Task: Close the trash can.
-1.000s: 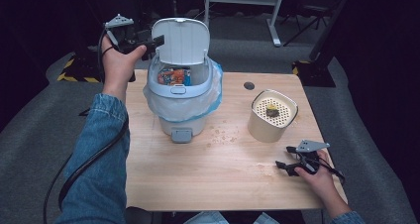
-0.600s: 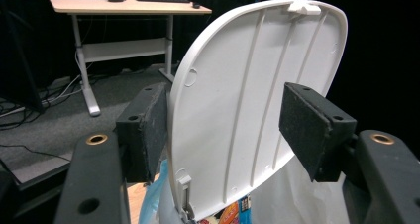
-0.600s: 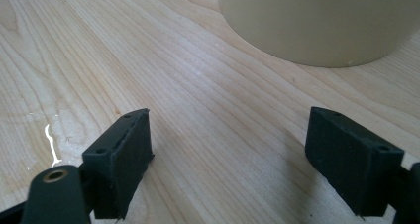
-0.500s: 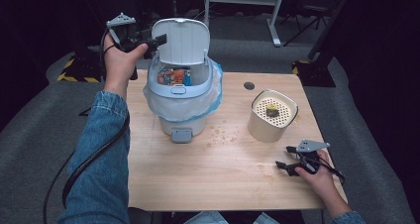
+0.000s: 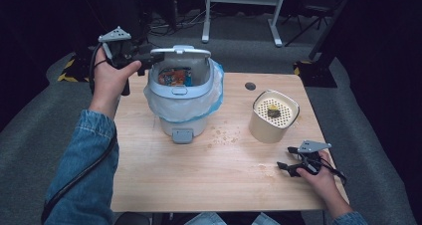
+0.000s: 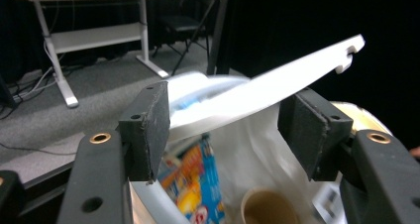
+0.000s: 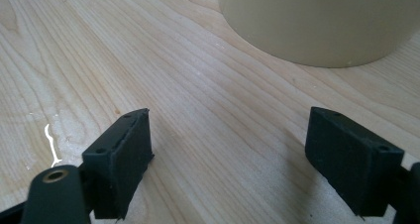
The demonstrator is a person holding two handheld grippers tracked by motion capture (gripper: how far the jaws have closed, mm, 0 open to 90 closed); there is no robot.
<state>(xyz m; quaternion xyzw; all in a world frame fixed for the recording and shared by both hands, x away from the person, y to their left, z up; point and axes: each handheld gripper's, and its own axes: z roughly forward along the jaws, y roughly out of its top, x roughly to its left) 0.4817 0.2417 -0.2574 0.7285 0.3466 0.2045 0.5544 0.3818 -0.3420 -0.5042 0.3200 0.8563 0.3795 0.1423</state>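
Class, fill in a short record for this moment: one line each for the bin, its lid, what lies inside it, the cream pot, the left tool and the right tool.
bin: white bin with a plastic liner, on the wooden table
lid: lid partly lowered
inside: colourful packet, paper cup
cream pot: pot right of the bin, perforated top
left tool: left tool at the lid, jaws apart astride it
right tool: right tool low over the table, open, nothing between

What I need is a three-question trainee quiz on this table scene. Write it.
1. True or false: the lid of the bin is fully shut.
2. The right gripper sits nearest to: A) cream canister B) bin C) chair.
3. Fill in: in the bin, beside the colourful wrapper, stands a paper ____.
Key: 1 false, it is partly raised; 2 A; 3 cup.
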